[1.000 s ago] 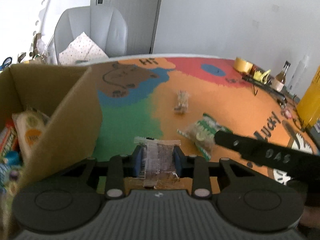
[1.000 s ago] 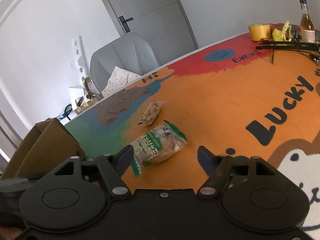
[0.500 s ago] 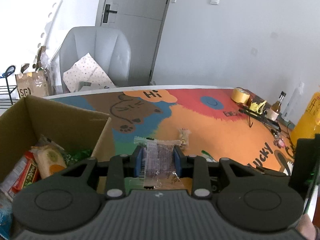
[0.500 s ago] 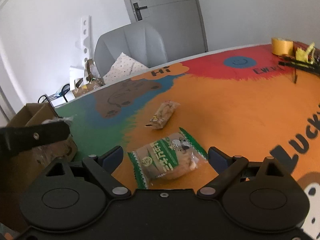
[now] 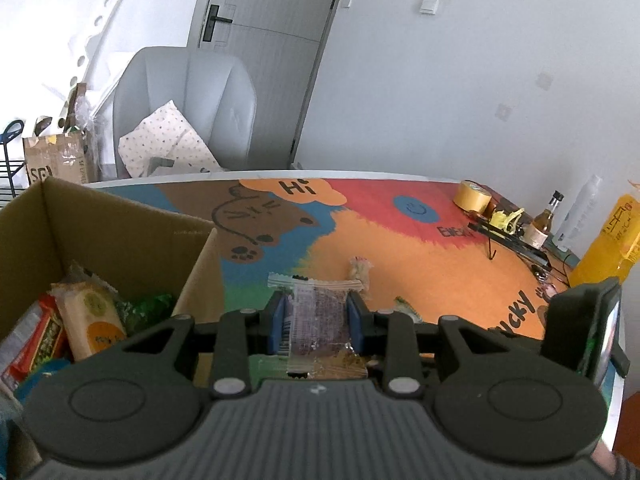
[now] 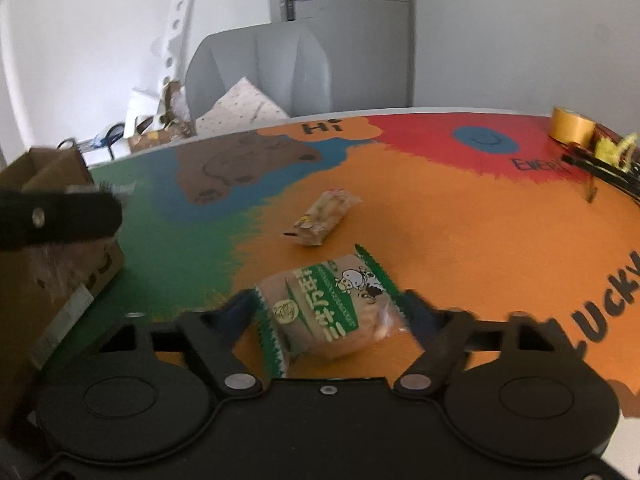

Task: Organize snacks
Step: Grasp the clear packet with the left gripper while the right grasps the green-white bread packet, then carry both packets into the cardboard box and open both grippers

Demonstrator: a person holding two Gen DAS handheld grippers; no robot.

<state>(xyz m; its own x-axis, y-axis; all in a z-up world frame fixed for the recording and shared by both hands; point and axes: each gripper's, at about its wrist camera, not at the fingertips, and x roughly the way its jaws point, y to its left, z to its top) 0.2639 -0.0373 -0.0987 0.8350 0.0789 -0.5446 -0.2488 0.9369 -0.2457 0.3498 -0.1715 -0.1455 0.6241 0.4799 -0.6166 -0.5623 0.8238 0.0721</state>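
Observation:
My left gripper (image 5: 318,316) is shut on a clear-wrapped dark snack packet (image 5: 318,320), held above the mat just right of an open cardboard box (image 5: 120,232) with several snack packs inside. In the right wrist view that gripper shows as a black finger (image 6: 60,220) over the box (image 6: 48,280). My right gripper (image 6: 328,312) is low over the mat and its jaws are closing. A green-and-white bread packet (image 6: 332,304) lies between the blurred fingers (image 6: 240,308), which stand at the wrapper's two ends. A small beige snack packet (image 6: 324,218) lies on the mat beyond it.
The colourful mat (image 6: 460,220) covers the table. A tape roll (image 5: 472,200), a black stand (image 5: 508,240), a small bottle (image 5: 544,224) and a yellow bottle (image 5: 612,236) line the far right. A grey chair (image 5: 188,108) stands behind the table.
My left gripper has lifted with its packet, so the inside of the box now shows. My right gripper has levelled out and moved onto the green packet, its jaws widening and then narrowing around it.

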